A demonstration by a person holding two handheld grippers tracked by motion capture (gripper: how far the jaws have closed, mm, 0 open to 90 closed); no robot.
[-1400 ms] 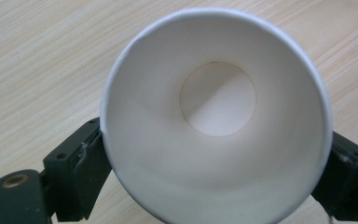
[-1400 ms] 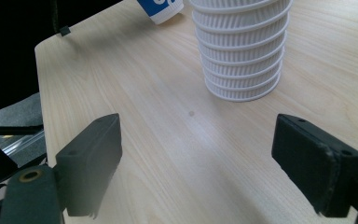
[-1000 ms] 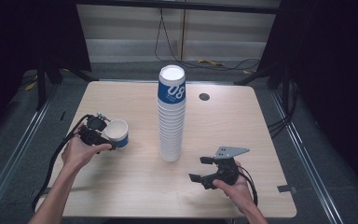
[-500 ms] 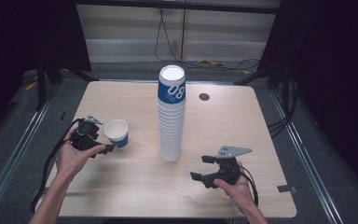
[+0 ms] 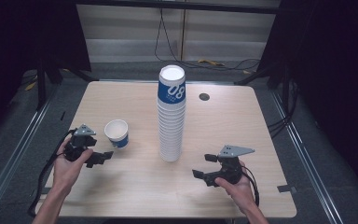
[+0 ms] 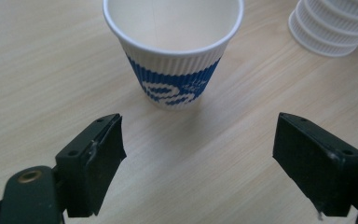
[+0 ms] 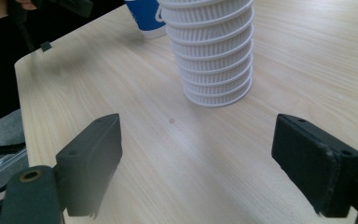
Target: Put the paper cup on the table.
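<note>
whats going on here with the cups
A person at a table holds a gripper in each hand. The left gripper has just let go of a single blue-and-white paper cup, which stands upright on the table; its jaws have just been opening and now stand apart with nothing between them, drawn back from the cup. A tall stack of cups stands mid-table. The right gripper rests open near the stack's base, touching nothing.

High view from above the near edge, looking forward and down over the whole table (image 5: 242, 116), left gripper view low and close before the single cup (image 6: 172, 51), right gripper view low, facing the cup stack (image 7: 214, 56), stack shared by all three views
</note>
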